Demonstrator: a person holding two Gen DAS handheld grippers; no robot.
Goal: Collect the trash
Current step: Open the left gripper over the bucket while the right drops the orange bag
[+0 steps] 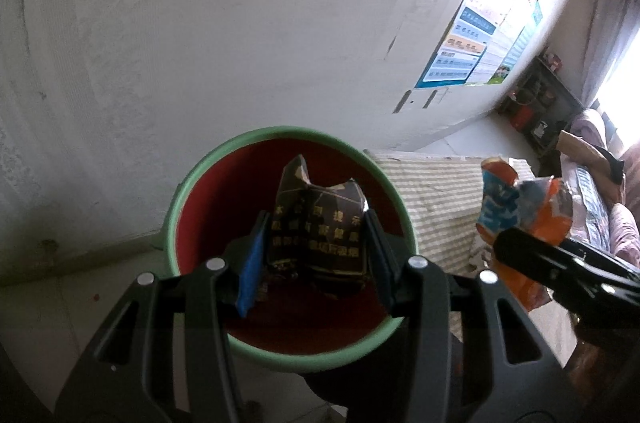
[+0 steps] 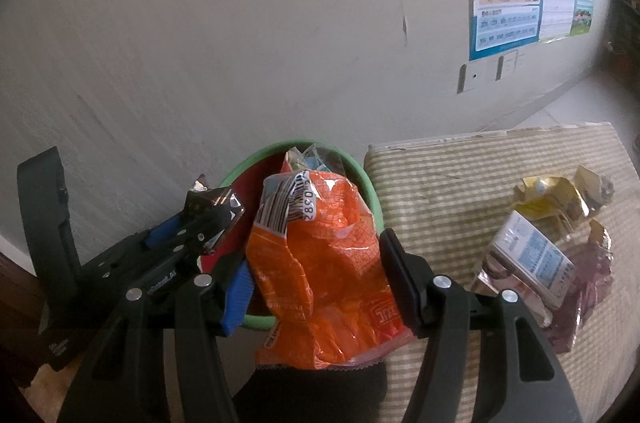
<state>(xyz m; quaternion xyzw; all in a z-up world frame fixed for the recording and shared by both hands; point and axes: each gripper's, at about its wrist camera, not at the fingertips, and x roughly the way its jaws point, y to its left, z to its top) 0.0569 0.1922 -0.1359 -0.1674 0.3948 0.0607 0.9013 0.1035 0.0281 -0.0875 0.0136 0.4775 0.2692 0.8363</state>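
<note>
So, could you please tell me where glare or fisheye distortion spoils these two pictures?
Left wrist view: the wall poster is washed out by window glare and the wall bows strongly; the bin interior is dim. Right wrist view: the poster's top is blown out, the orange bag shows shiny highlights, and the edges curve.

Dim, hazy fisheye views; window (image 1: 616, 79) glare at right, edges curved and vignetted.
</note>
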